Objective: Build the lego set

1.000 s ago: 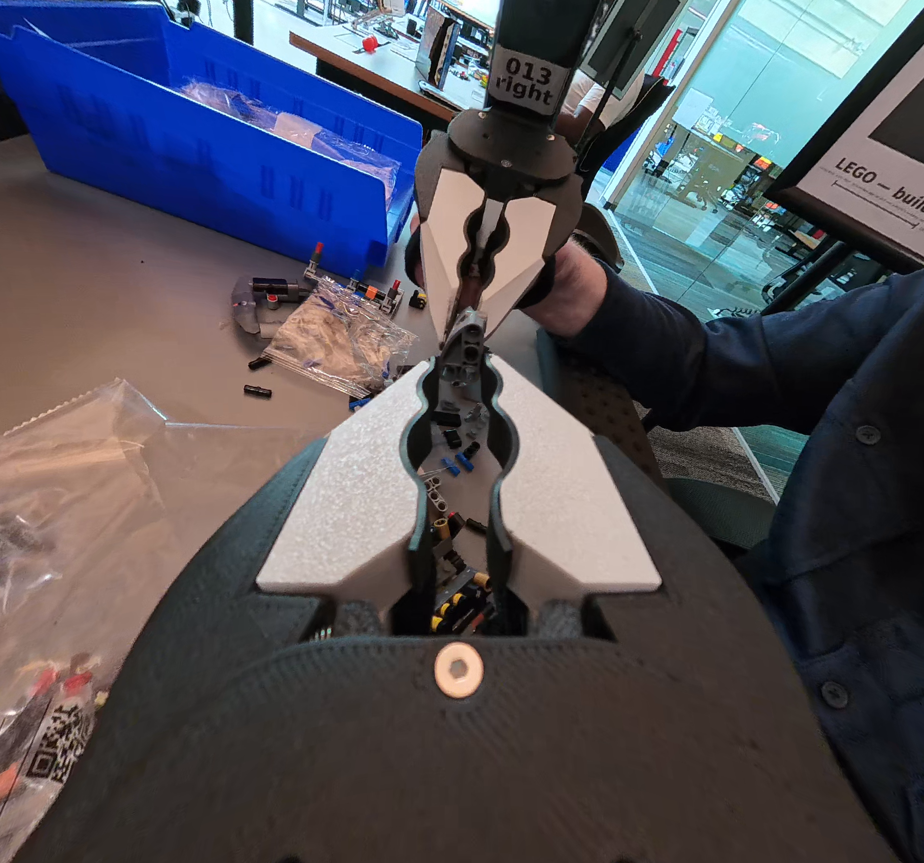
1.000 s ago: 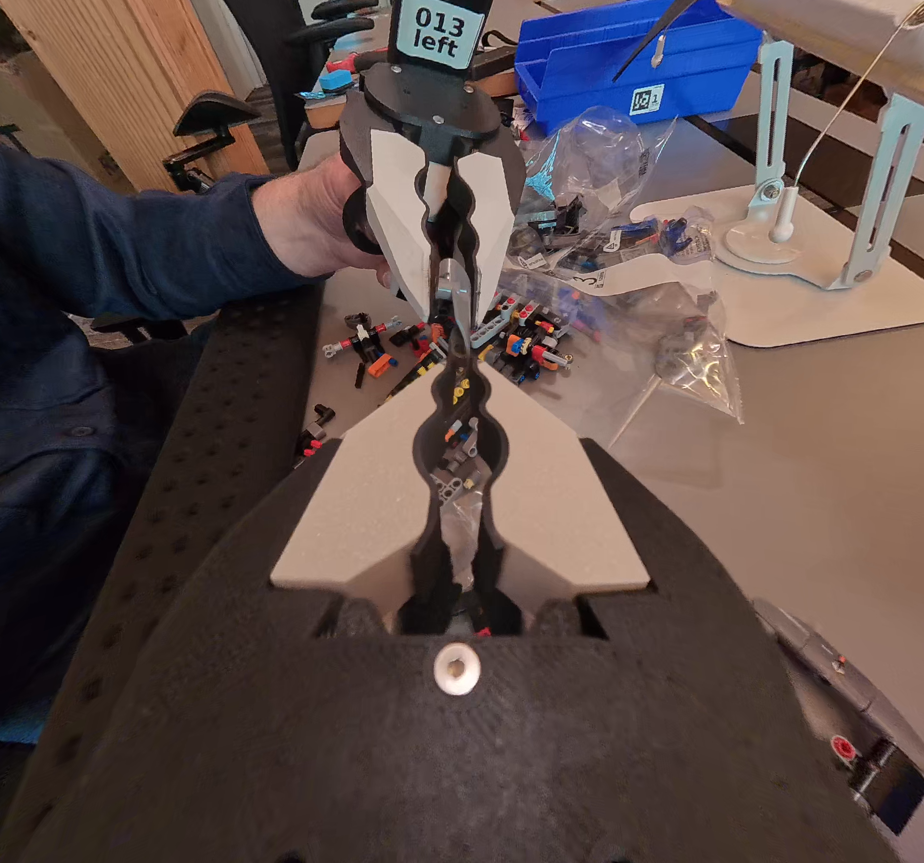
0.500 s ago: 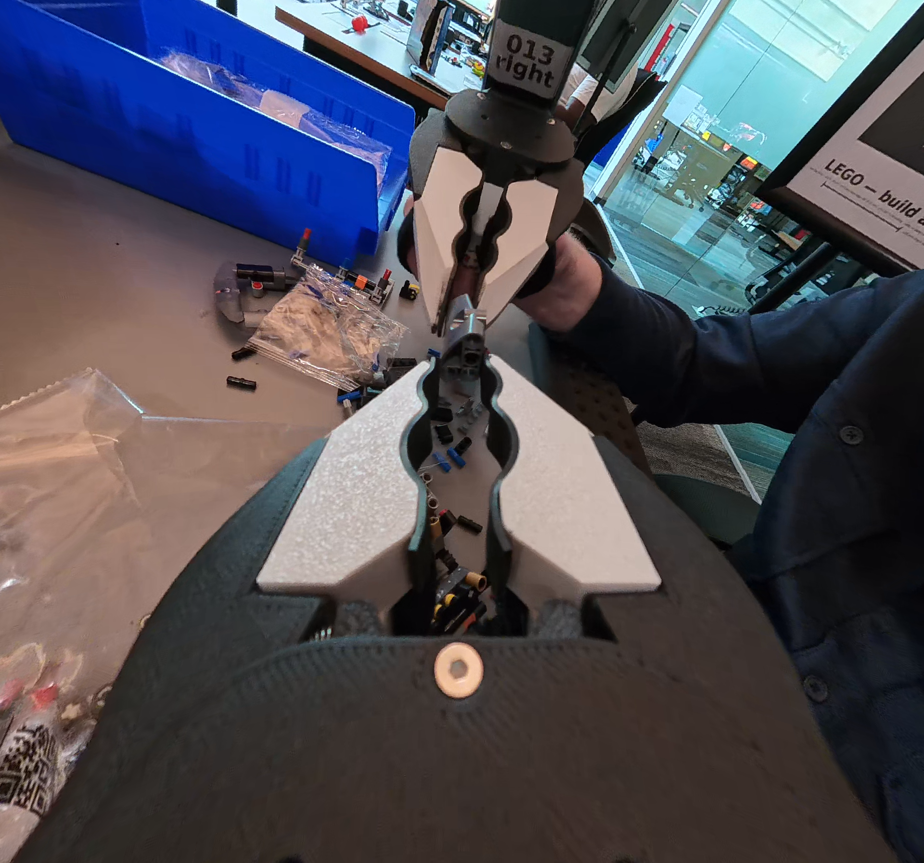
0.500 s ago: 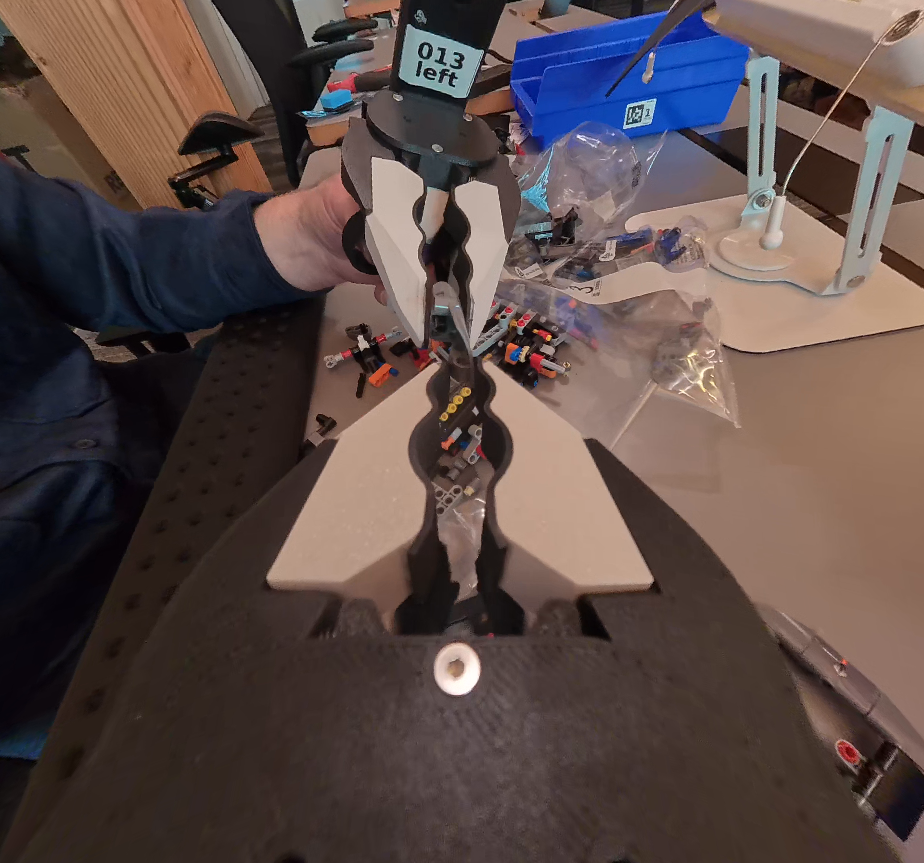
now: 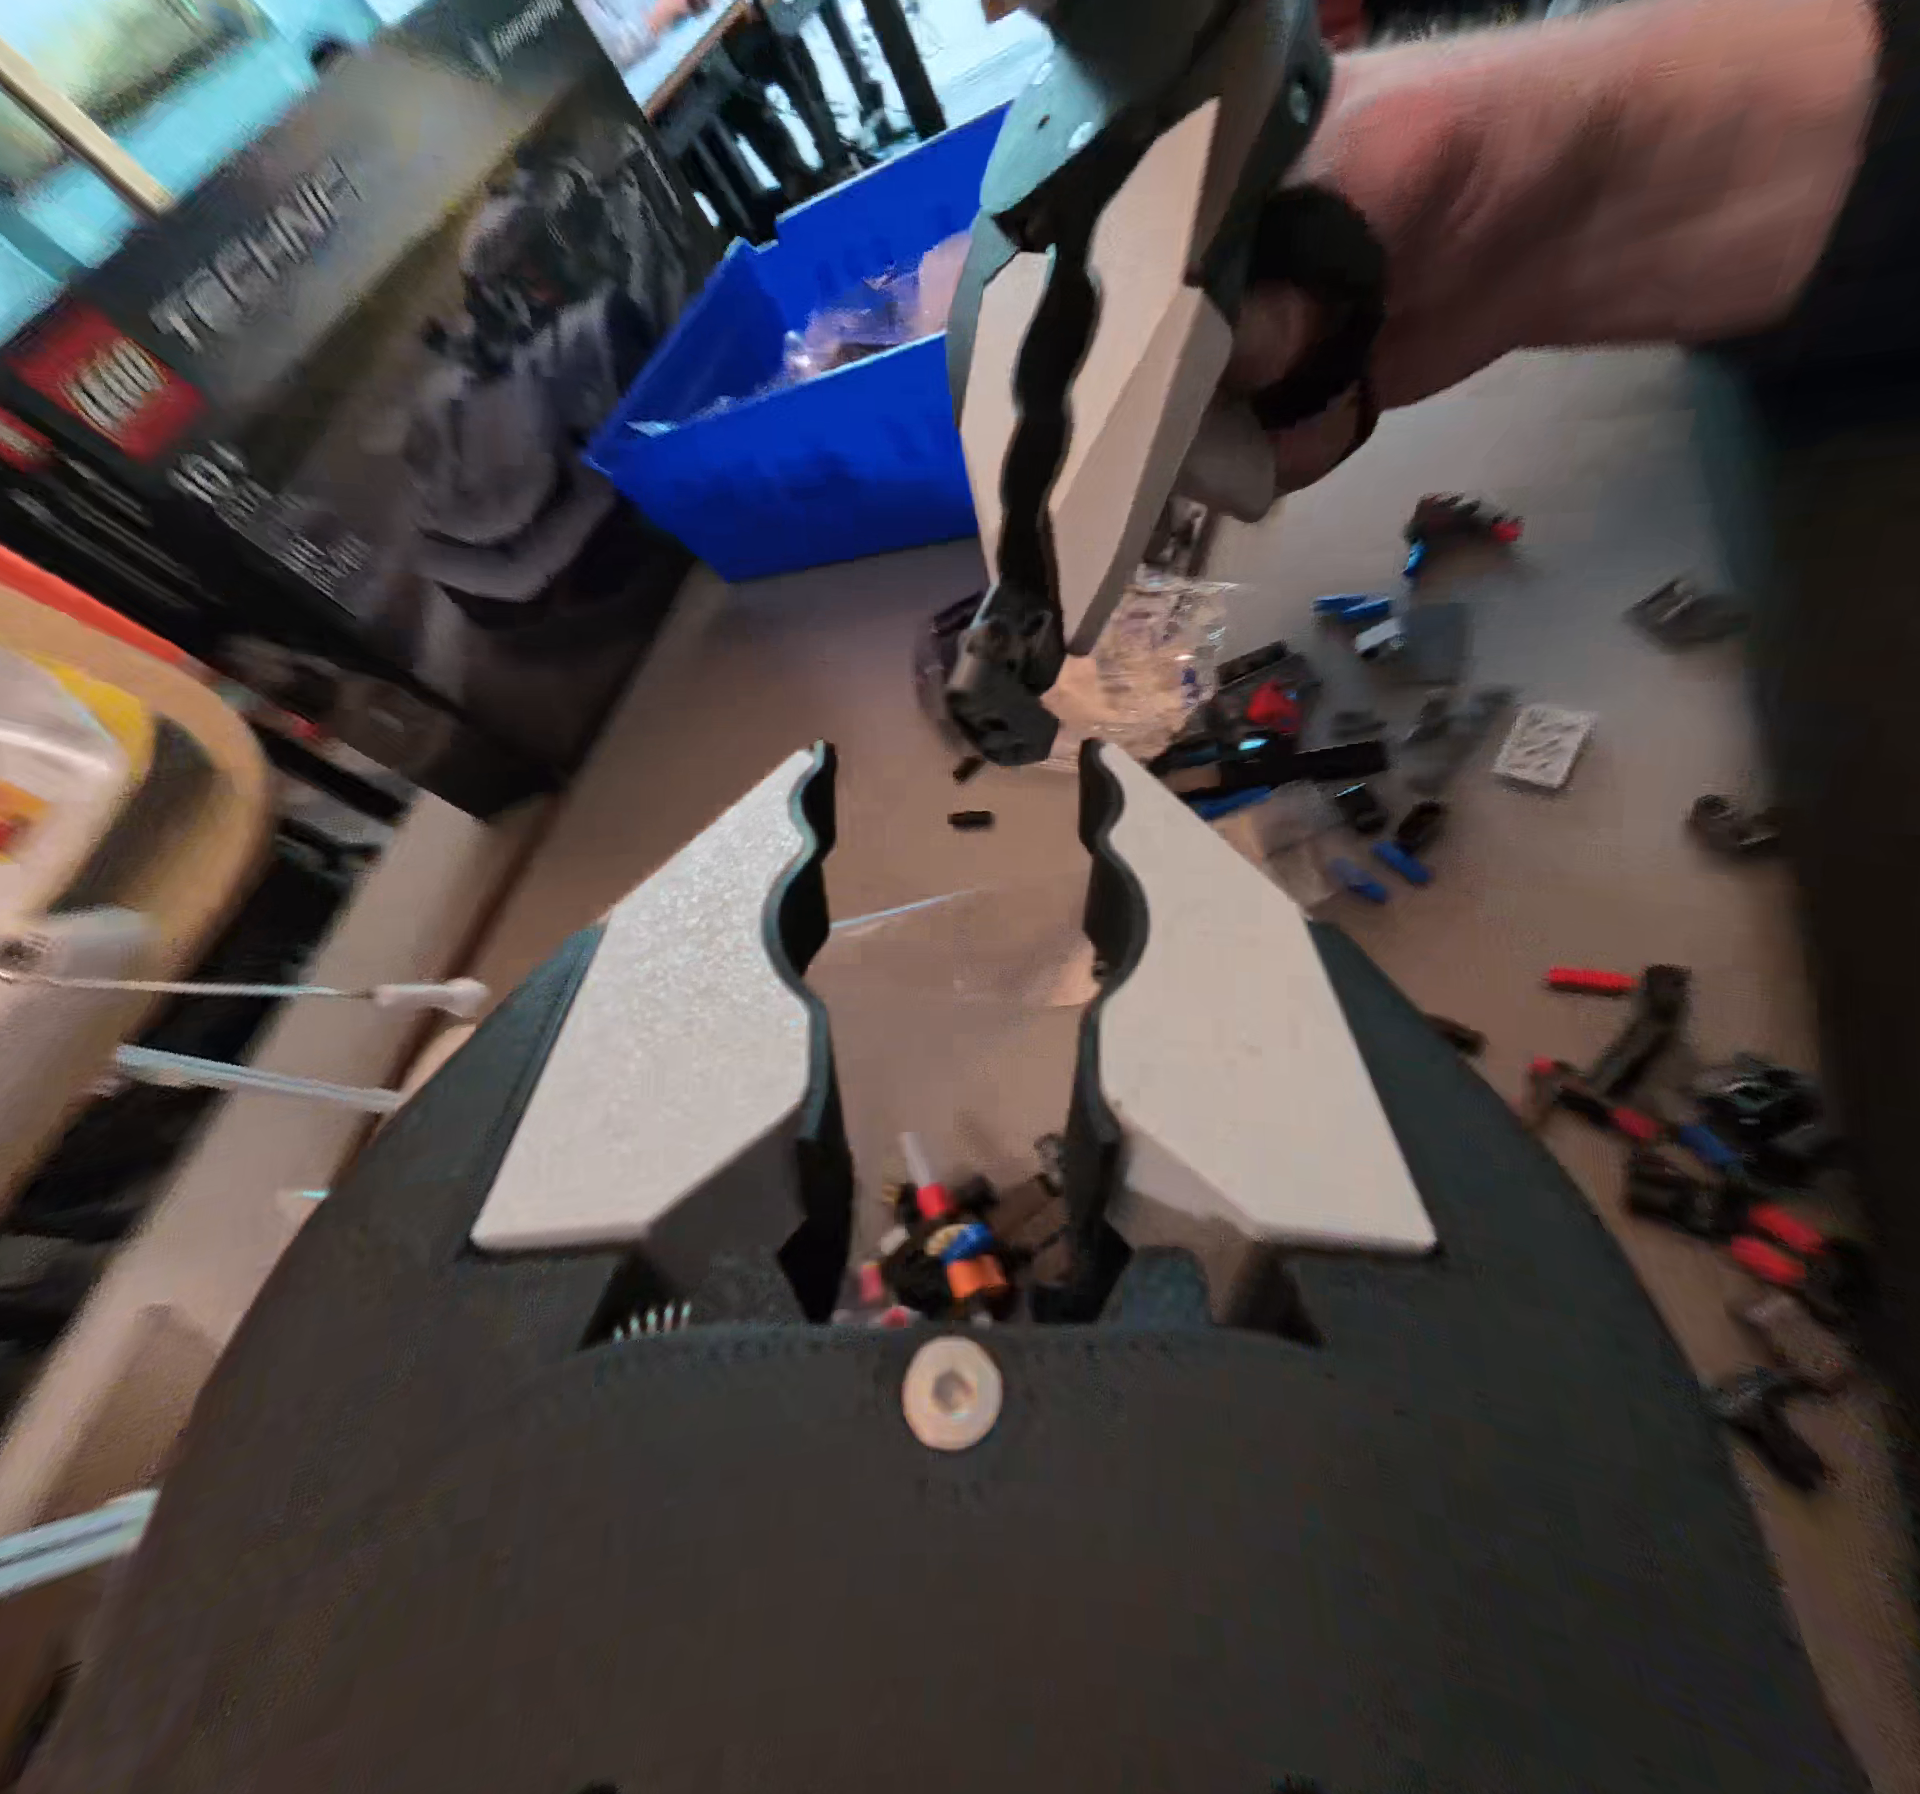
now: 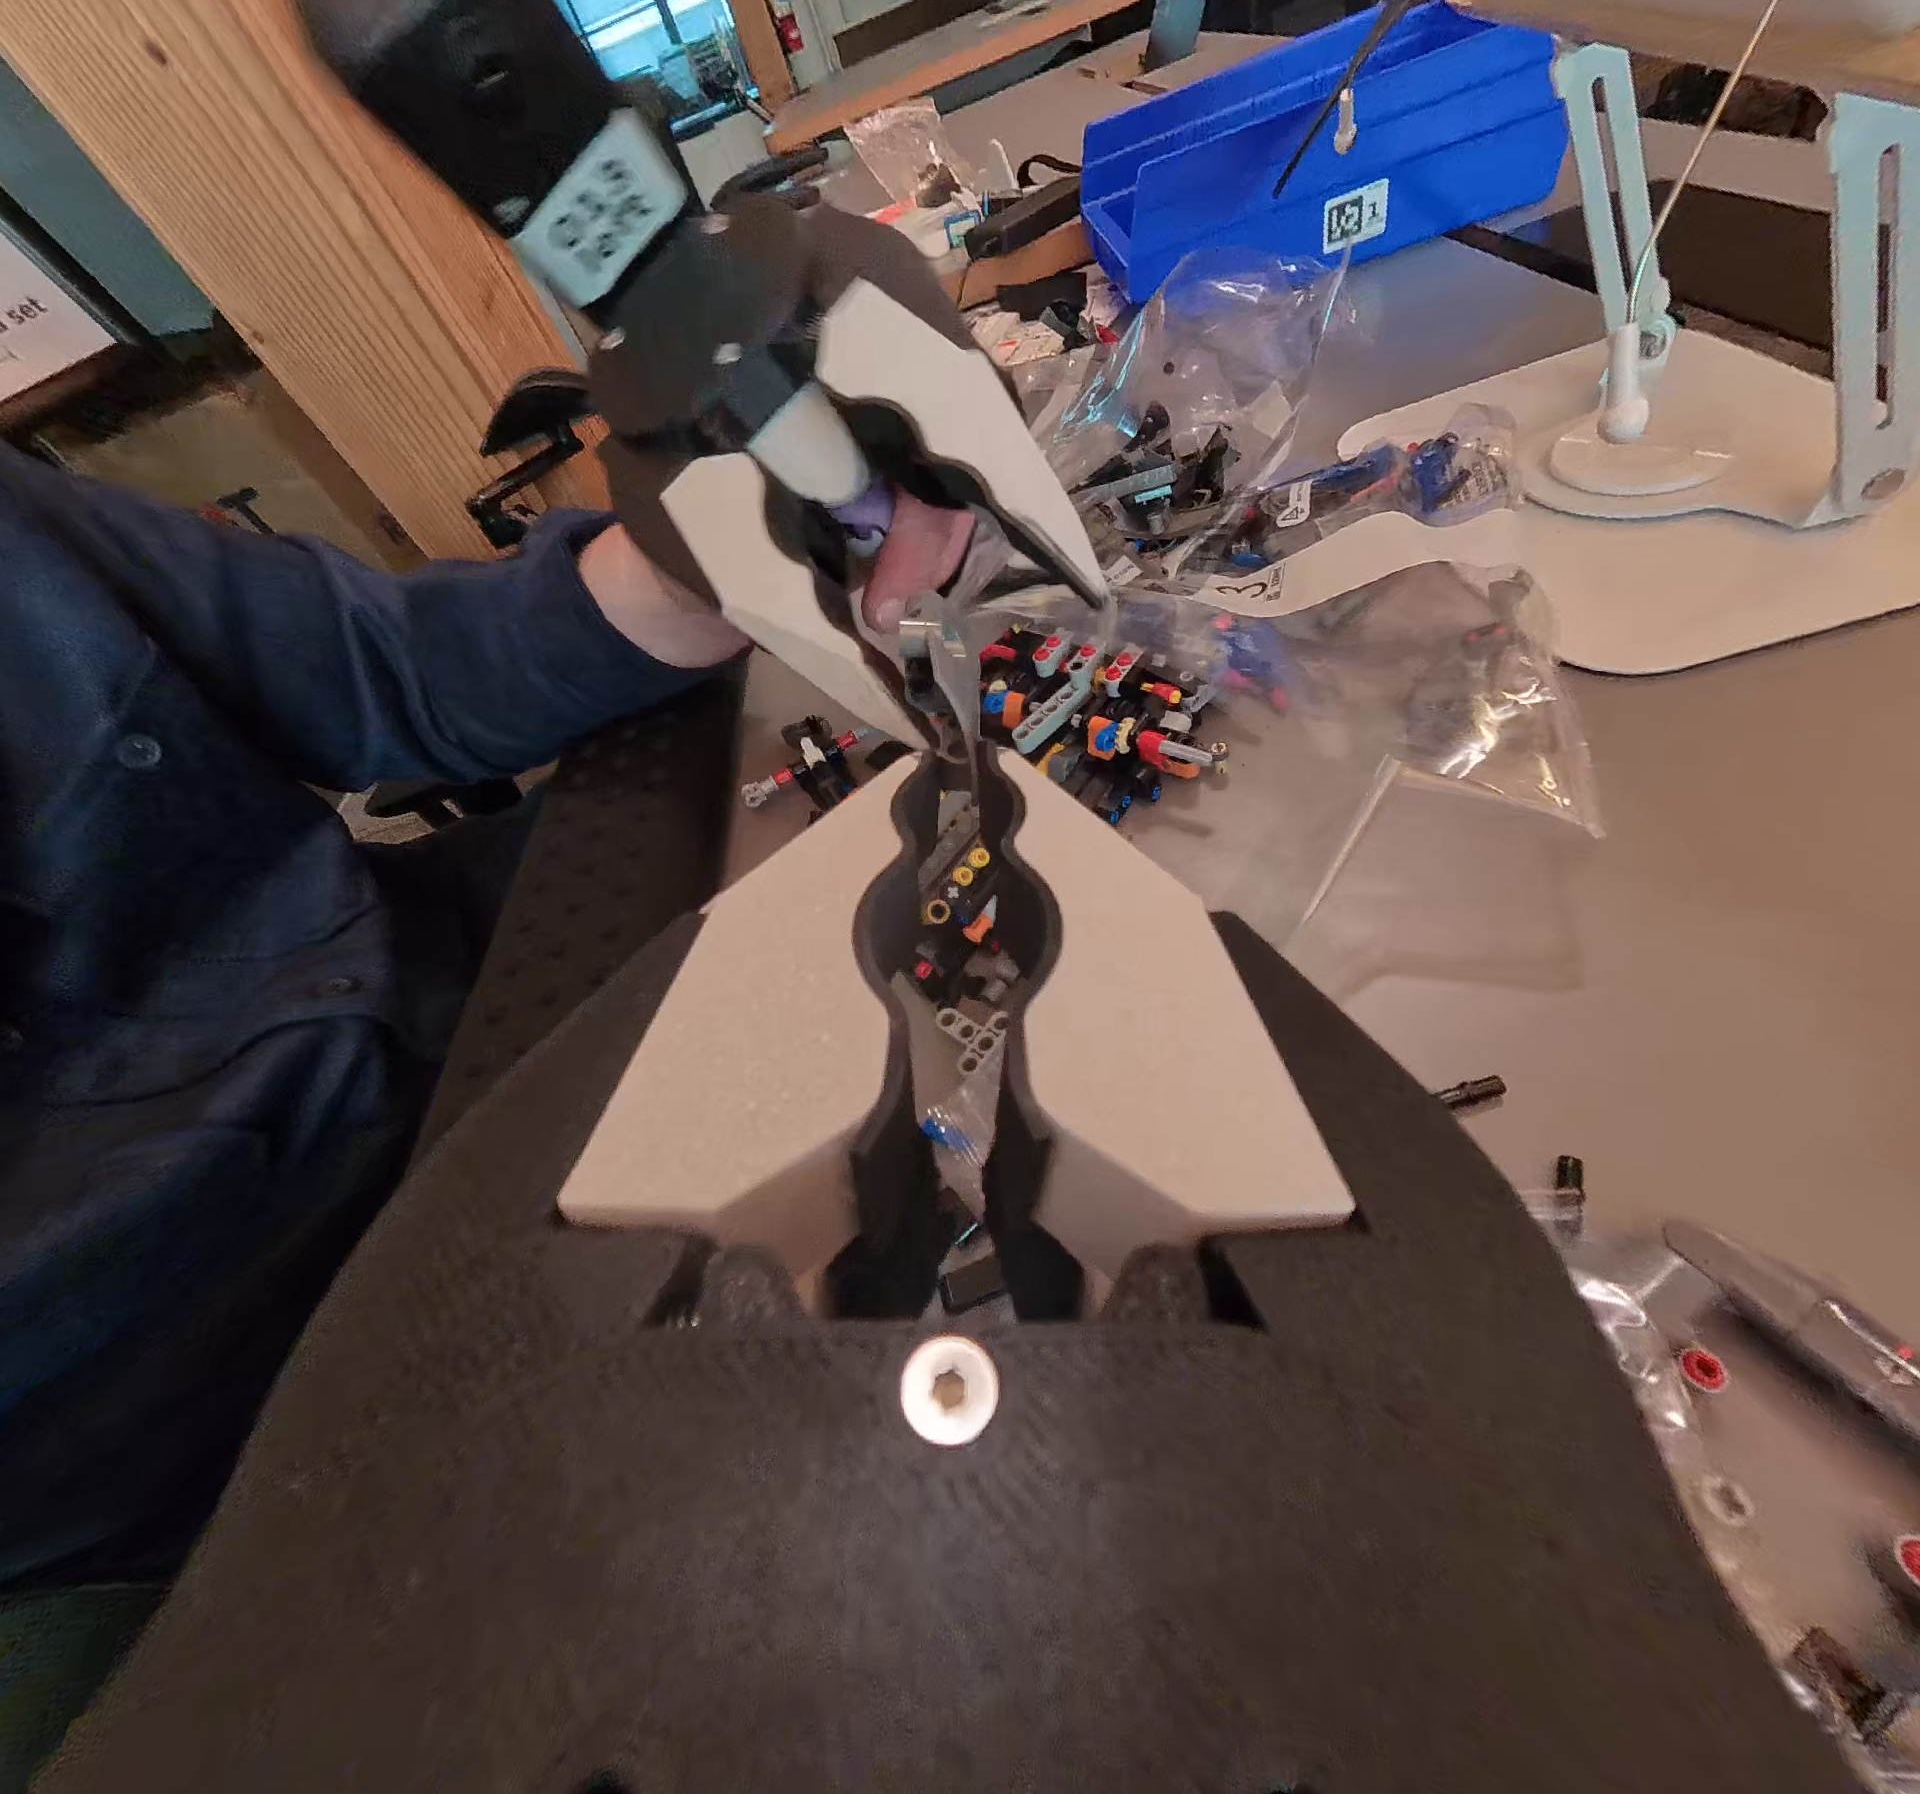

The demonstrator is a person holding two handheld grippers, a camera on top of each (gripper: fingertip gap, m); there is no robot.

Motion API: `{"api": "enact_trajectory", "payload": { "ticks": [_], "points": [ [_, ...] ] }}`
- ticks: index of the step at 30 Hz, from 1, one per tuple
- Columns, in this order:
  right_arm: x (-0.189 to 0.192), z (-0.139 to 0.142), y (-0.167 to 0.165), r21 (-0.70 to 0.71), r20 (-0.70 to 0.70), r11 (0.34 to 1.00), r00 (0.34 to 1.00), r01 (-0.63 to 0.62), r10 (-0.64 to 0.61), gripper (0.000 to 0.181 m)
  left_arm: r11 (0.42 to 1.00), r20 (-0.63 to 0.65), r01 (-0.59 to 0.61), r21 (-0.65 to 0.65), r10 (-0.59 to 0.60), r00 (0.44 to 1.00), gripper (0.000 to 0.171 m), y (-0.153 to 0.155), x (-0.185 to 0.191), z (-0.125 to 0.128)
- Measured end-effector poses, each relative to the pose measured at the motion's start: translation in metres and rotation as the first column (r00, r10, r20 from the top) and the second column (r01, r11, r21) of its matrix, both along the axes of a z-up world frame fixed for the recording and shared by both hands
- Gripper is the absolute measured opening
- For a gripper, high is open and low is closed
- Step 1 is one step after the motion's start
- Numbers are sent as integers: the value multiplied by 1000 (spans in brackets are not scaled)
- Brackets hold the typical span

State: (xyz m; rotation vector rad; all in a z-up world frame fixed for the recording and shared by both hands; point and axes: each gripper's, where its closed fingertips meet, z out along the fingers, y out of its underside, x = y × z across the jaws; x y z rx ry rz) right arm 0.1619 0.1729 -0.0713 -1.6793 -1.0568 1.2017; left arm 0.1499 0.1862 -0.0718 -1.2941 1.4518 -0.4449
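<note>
In the left wrist view my left gripper (image 5: 956, 768) is open and empty, its fingertips just below a small dark grey Lego piece (image 5: 997, 695). My right gripper (image 5: 1044, 617) comes down from above, shut on that piece. In the right wrist view my right gripper (image 6: 951, 768) is shut on the grey piece (image 6: 940, 664), which sticks out past its tips. The left gripper (image 6: 1003, 669) is tilted there, jaws apart on either side of the piece. A multicoloured part-built assembly (image 6: 1101, 705) lies on the grey table (image 6: 1714, 861) behind.
A blue bin (image 5: 831, 456) stands at the back and also shows in the right wrist view (image 6: 1330, 144). A dark Lego box (image 5: 312, 373) stands on the left. Loose pieces (image 5: 1299, 736) and plastic bags (image 6: 1226, 373) lie about. A white stand (image 6: 1621, 456) is at the right. My two grippers' fingertips are within a few centimetres of each other.
My left gripper has opened, let go of the grey piece and swung round sharply. My right gripper stays shut on the piece.
</note>
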Motion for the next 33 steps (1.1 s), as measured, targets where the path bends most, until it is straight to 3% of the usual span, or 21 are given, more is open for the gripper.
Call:
{"api": "enact_trajectory", "payload": {
  "ticks": [4,6,10,12,15,19,21,33],
  "points": [
    [-1,-4,-2,-48,-1,999,1000,-21,21,4,977,-100,-9,212,30,995,31,-5,8,-6],
    [-2,-6,-3,-64,6,998,1000,-28,29,4,967,-126,-12,256,46,991,22,-4,9,-9],
    [-2,-6,-3,-80,-14,996,999,-36,35,4,974,-113,-17,224,43,993,22,-4,8,-7],
    [-2,-4,0,-24,2,1000,1000,-4,5,4,989,-107,-21,148,38,994,21,-3,6,-8],
    [1,2,9,183,65,979,993,88,-102,16,999,-71,-28,-21,27,997,21,-1,4,-13],
    [-2,7,6,485,163,870,968,89,-189,14,963,-11,4,-269,-7,1000,21,-4,5,-17],
    [-6,0,4,580,240,813,944,49,-228,10,945,7,17,-326,-16,1000,21,-5,6,-18],
    [-14,-9,6,728,350,685,867,-14,-354,3,883,28,43,-466,-34,999,21,-11,11,-23]
  ]
}}
